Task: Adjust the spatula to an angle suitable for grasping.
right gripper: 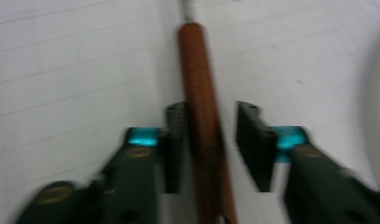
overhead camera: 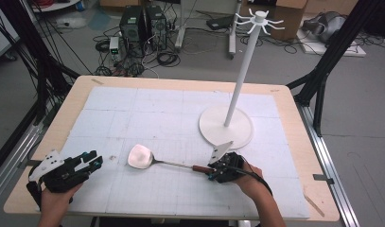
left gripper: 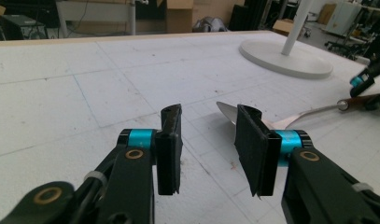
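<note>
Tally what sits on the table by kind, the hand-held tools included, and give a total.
Spatula: 1
White hook stand: 1
Hand-held tools: 2, the left tool and the right tool
Total: 4

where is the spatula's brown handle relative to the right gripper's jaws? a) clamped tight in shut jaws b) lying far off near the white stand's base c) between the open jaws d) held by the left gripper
c: in the right gripper view the spatula's brown handle runs between the right gripper jaws, which stand apart with a gap on one side; the left gripper is open and holds nothing.
</note>
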Motion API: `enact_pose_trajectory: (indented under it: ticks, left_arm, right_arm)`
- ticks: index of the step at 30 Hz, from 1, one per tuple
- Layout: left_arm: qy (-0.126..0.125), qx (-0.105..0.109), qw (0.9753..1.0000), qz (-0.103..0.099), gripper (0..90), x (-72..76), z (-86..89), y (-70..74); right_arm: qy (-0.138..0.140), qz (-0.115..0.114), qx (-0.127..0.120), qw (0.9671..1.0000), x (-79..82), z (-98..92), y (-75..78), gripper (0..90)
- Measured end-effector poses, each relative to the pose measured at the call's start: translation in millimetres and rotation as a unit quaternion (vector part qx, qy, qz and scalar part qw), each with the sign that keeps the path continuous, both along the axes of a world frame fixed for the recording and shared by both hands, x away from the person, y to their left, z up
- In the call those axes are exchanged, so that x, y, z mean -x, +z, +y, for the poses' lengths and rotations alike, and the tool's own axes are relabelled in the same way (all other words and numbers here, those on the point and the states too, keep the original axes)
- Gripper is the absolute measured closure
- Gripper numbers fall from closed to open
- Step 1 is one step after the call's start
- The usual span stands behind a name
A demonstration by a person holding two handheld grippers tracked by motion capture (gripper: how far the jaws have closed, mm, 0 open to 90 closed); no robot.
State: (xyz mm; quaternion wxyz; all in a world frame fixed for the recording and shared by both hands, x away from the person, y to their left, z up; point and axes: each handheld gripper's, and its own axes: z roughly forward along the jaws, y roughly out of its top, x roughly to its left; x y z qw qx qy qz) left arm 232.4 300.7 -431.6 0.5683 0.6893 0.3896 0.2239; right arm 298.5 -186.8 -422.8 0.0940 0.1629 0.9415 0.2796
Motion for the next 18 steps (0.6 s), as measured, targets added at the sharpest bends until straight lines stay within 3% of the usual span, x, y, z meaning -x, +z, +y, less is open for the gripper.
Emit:
enact_pose_trajectory:
  ticks: [2,3,4,5,7,8,9,10,11,12,13,15,16,17,18]
  left_arm:
    - [-0.002,-0.004,1.0000,0.002,64.6,0.2,-0.2,-0.3]
    - [-0.003,-0.007,1.0000,0.003,64.0,-0.2,-0.3,-0.7]
    - [-0.003,-0.007,1.0000,0.003,62.6,-0.2,-0.3,-0.7]
    - [-0.002,-0.004,1.0000,0.005,61.2,-0.4,-0.9,-0.9]
    - [0.000,-0.003,1.0000,0.007,58.6,-0.9,-1.9,-1.3]
    - [0.001,-0.003,1.0000,0.007,58.6,-1.1,-2.3,-1.3]
    - [0.001,0.000,1.0000,0.008,58.3,-1.0,-3.0,-1.3]
    - [0.001,0.000,1.0000,0.009,58.0,-1.1,-3.6,-1.3]
    - [0.000,-0.001,1.0000,0.008,58.0,-1.3,-3.9,-1.2]
    - [0.001,0.000,1.0000,0.008,58.0,-1.4,-4.8,-1.3]
    - [0.001,0.001,1.0000,0.009,58.0,-1.5,-5.6,-1.3]
    - [0.000,-0.004,1.0000,0.009,58.0,-1.8,-7.3,-1.5]
    - [0.000,-0.006,0.9999,0.010,58.0,-1.9,-8.1,-1.7]
    - [0.000,-0.008,0.9999,0.009,57.9,-2.3,-8.8,-1.8]
    - [0.001,-0.009,0.9999,0.010,57.9,-2.3,-9.2,-1.8]
  right_arm:
    - [-0.050,-0.005,-0.035,0.9981,5.1,-9.3,-0.1,45.3]
    - [-0.083,-0.022,-0.075,0.9935,16.1,-20.4,-0.4,45.0]
    - [-0.083,-0.022,-0.075,0.9935,16.1,-20.4,-0.4,45.0]
    - [-0.117,-0.041,-0.103,0.9870,29.2,-31.9,-1.9,45.4]
    - [-0.149,-0.061,-0.127,0.9787,42.4,-42.2,-2.9,52.0]
    - [-0.149,-0.061,-0.127,0.9787,42.4,-42.2,-2.9,52.0]
    - [-0.158,-0.067,-0.137,0.9756,49.4,-46.4,-2.7,60.9]
    - [-0.148,-0.075,-0.144,0.9757,59.6,-50.4,-1.2,81.1]
    - [-0.148,-0.075,-0.144,0.9757,59.6,-50.4,-1.2,81.1]
    - [-0.139,-0.077,-0.140,0.9773,63.6,-50.5,0.3,88.1]
    - [-0.125,-0.062,-0.142,0.9799,68.2,-48.6,0.0,89.0]
    - [-0.120,-0.051,-0.139,0.9818,68.9,-46.9,-2.8,89.0]
    - [-0.112,-0.043,-0.132,0.9839,68.4,-44.9,-7.0,89.0]
    - [-0.103,-0.028,-0.111,0.9881,67.0,-40.4,-14.1,89.0]
    - [-0.103,-0.028,-0.111,0.9881,67.0,-40.4,-14.1,89.0]
